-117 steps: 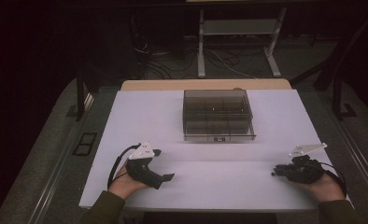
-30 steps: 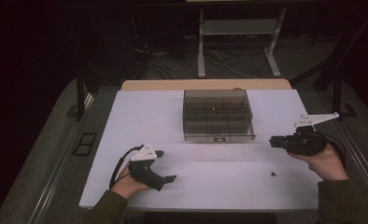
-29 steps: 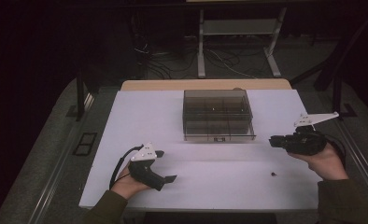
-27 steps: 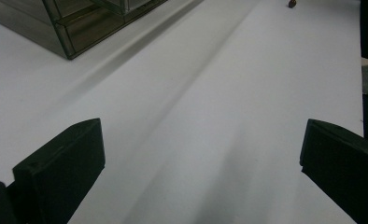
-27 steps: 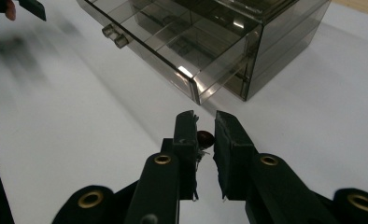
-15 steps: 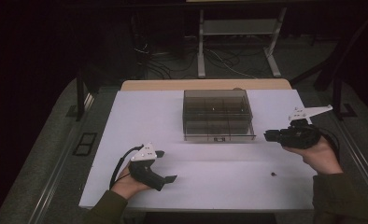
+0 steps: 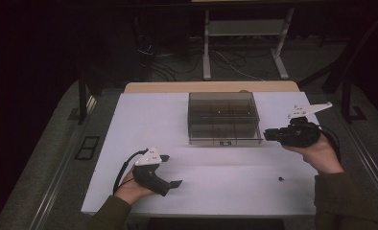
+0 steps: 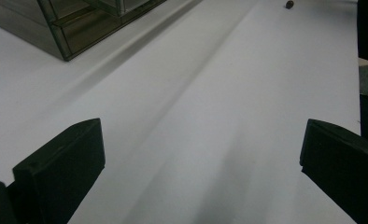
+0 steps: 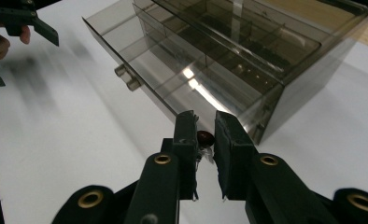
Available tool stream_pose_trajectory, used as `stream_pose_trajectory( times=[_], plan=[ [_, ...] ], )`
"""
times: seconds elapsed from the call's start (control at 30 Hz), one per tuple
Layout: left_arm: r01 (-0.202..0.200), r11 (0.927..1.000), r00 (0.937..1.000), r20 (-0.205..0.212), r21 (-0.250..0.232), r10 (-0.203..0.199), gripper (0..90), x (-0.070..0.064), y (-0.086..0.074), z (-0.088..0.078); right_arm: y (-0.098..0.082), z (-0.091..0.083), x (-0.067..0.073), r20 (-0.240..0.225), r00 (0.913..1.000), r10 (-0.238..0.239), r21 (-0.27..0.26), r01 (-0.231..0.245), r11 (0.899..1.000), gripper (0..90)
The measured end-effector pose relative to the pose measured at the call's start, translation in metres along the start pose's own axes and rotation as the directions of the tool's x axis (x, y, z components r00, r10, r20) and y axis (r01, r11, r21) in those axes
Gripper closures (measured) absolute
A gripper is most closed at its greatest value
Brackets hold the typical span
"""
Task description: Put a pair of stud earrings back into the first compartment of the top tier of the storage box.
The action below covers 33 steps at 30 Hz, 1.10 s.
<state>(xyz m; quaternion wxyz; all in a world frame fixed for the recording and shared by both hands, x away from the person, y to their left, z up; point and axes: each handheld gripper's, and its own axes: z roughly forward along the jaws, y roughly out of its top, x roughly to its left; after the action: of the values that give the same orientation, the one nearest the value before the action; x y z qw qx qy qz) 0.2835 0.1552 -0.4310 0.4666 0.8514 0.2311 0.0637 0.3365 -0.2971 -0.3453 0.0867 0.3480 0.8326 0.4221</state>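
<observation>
Bead, small, dark and round, sits pinched between the nearly closed jaws of the right gripper, raised just beside the compartment box's right front corner. Another dark bead lies on the table, nearer the person than the box. The carry step looks underway; next comes lifting over the box wall to a chosen compartment. Left gripper rests well apart from the box, jaws wide and empty.

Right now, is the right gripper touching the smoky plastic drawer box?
Apart. In the right gripper view, the right gripper pinches a small dark bead, and white tabletop shows between its jaw tips and the drawer box corner beyond.
</observation>
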Motion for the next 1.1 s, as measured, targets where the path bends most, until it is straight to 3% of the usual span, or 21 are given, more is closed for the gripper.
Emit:
stream_pose_trajectory(
  times=[0.57, 1.1],
  plan=[
    [-0.002, 1.0000, 1.0000, 0.003, -0.001, 0.002, 0.0, -0.001, 0.000, 0.000, 0.029, 0.028, 0.014, -0.042, 0.9971, -0.063, -0.009, 0.063, 0.998, 77.9],
    [-0.002, 1.0000, 1.0000, 0.006, -0.002, 0.002, 0.0, -0.001, 0.001, 0.000, 0.050, 0.054, 0.029, -0.078, 0.9926, -0.094, -0.008, 0.093, 0.996, 77.9]
  ],
)
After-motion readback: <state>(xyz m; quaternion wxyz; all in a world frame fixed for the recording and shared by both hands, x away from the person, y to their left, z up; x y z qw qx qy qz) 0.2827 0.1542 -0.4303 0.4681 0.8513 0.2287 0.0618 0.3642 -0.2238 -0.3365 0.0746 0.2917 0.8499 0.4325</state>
